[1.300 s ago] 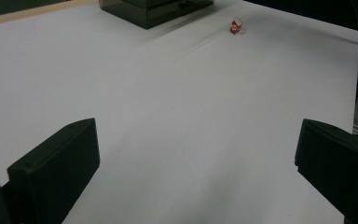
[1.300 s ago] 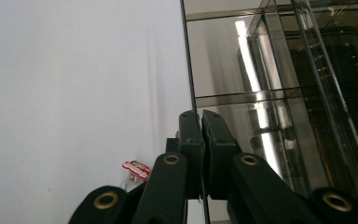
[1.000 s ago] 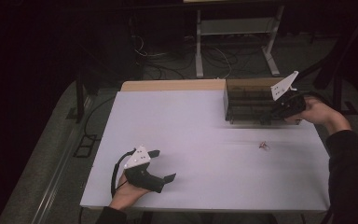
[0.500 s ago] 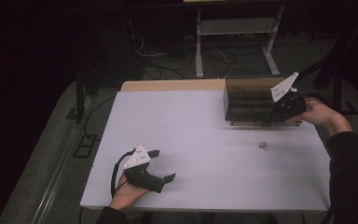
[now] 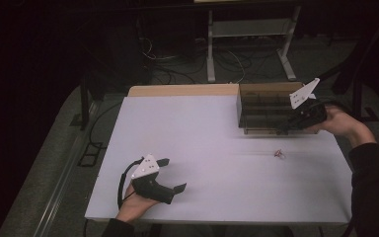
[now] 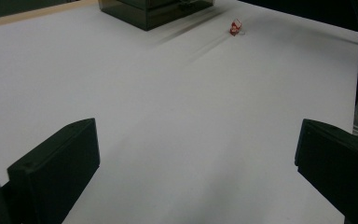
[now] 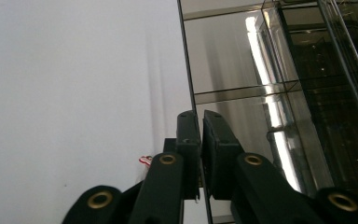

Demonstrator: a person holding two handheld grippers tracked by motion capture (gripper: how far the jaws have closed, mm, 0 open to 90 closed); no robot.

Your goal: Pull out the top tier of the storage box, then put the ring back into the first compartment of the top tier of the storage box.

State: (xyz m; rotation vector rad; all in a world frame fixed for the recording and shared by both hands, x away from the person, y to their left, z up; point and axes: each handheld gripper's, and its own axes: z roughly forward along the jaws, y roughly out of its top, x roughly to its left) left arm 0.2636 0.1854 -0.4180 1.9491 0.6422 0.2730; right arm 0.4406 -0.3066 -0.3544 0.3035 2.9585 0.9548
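My right gripper (image 5: 287,127) sits at the smoky clear box (image 5: 261,111) in the desk's (image 5: 202,143) far right corner, its jaws nearly together over the box's front wall, having just eased apart slightly. My left gripper (image 5: 171,175) rests near the front left edge, jaws wide and empty; a small red item (image 5: 278,154) lies just in front of the box.

Location type: laboratory or test workspace for recording. Indicators: a plain white desk (image 5: 217,148) standing in a dark, unfurnished room; loose cables (image 5: 227,61) lying across the grey floor (image 5: 44,163) behind the desk; a white metal equipment stand (image 5: 249,34) at the rear; a floor rail (image 5: 64,182) running along the desk's left side.
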